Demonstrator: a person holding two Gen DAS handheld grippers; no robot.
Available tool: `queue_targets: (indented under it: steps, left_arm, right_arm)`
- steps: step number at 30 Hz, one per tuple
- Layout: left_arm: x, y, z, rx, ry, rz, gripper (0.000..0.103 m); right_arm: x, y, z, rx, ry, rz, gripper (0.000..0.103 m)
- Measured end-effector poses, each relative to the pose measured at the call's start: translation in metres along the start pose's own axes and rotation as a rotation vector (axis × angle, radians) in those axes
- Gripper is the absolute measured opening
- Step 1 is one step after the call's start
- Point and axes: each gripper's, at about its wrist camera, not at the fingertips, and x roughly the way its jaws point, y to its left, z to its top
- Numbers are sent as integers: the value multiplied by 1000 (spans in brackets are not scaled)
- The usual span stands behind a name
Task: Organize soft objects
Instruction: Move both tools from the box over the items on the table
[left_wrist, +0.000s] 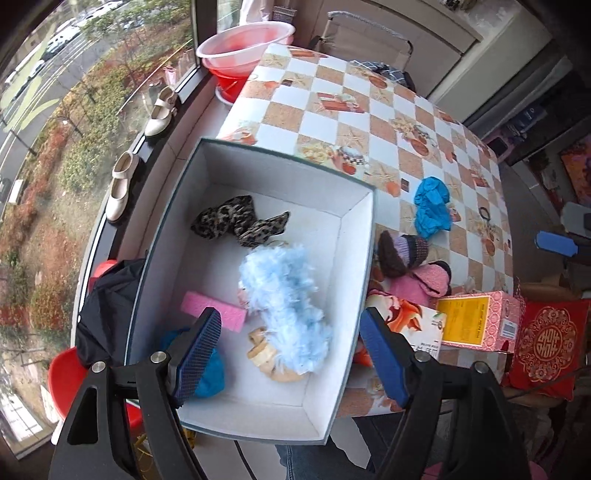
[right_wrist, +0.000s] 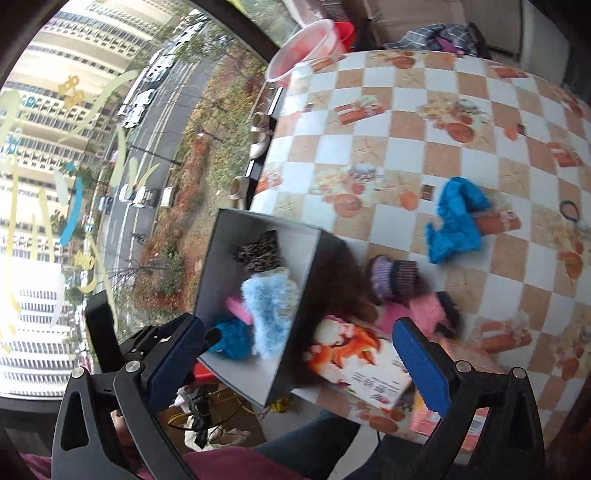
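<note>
Lying lengthwise in box (left_wrist: 354, 258), fluffy blue piece (left_wrist: 288, 310), near-far

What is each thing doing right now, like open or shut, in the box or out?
Left gripper: open, empty, over the box.
Right gripper: open, empty.
Box: open, no lid.
Fluffy toy: in the box.
Leopard cloth: in the box.
Pink sponge: in the box.
Blue cloth: crumpled on the table.
Knit things: on the table, beside the box.
</note>
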Motion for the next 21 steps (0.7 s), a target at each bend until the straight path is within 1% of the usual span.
queue_targets:
  steps: [2, 5, 8, 10, 12, 14, 16, 18, 21]
  left_arm:
    - [3, -20, 8, 51, 12, -14, 81]
    - [12, -52, 17, 131, 36, -20, 81]
    - [26, -81, 22, 182, 78, -29, 81]
    - [38, -101, 27, 206, 114, -36, 81]
    - [53, -121, 34, 221, 146, -16, 81]
    - [71, -140, 41, 226, 173, -1, 81]
    - [91, -154, 49, 204, 196, 3, 81]
    - [113, -163, 55, 170, 235, 14, 81]
    - [140, -172, 63, 130, 270, 53, 81]
  right_arm:
    - [-14, -28, 2, 38, -17, -73, 102]
    - [-18, -72, 5, 120, 2, -158, 102]
    - [-8, -106, 7, 163, 38, -184, 102]
    - [4, -122, 10, 162, 74, -209, 102]
    - [18, -136, 16, 159, 106, -226, 102]
    - [33, -149, 26, 161, 127, -225, 102]
    - [46, -158, 36, 160, 144, -219, 102]
    - [61, -162, 48, 145, 156, -211, 102]
    - [84, -167, 65, 115, 176, -228, 102]
